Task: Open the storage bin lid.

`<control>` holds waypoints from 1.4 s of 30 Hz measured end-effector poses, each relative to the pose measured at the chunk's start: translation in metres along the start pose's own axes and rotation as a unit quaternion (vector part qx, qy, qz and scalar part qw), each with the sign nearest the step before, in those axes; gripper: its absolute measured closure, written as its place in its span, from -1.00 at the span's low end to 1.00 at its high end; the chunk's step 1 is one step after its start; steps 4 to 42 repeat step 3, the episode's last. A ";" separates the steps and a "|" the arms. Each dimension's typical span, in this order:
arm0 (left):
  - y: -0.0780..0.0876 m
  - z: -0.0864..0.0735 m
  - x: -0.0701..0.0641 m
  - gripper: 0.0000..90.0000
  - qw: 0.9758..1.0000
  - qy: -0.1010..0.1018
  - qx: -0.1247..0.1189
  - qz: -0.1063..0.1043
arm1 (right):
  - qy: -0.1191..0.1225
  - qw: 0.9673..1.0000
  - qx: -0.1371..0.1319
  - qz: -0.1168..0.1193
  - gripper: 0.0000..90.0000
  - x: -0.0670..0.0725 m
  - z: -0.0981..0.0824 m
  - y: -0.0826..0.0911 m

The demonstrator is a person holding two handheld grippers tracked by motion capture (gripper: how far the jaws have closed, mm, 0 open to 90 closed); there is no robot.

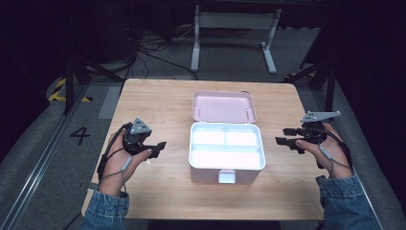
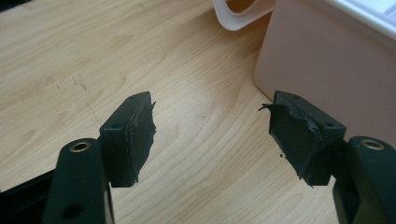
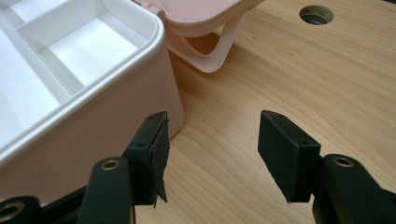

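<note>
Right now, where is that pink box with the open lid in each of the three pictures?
High view: the pink box sits mid-table, lid tipped back behind it, between the two tools.
Left gripper view: its pink side wall fills the upper right corner.
Right gripper view: its white compartments and pink wall take the left side.
Shared landmark: the white handle loop, also in the right gripper view.

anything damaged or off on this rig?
Yes: the left gripper pads are torn, with ragged edges peeling off the jaws. One right gripper pad is also lifting. The pink box sits open, unspilled.
</note>
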State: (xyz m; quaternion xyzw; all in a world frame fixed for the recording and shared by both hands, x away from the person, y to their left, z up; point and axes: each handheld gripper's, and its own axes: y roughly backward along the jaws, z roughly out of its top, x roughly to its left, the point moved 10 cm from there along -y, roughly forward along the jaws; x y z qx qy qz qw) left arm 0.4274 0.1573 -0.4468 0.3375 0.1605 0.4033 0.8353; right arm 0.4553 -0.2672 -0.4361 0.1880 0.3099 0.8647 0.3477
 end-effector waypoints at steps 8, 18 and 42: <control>-0.002 -0.003 0.000 -0.29 1.000 0.007 0.006 -0.005 | 0.005 1.000 -0.005 -0.001 -0.01 -0.001 0.001 0.000; -0.002 -0.003 0.000 -0.29 1.000 0.007 0.006 -0.005 | 0.005 1.000 -0.005 -0.001 -0.01 -0.001 0.001 0.000; -0.002 -0.003 0.000 -0.29 1.000 0.007 0.006 -0.005 | 0.005 1.000 -0.005 -0.001 -0.01 -0.001 0.001 0.000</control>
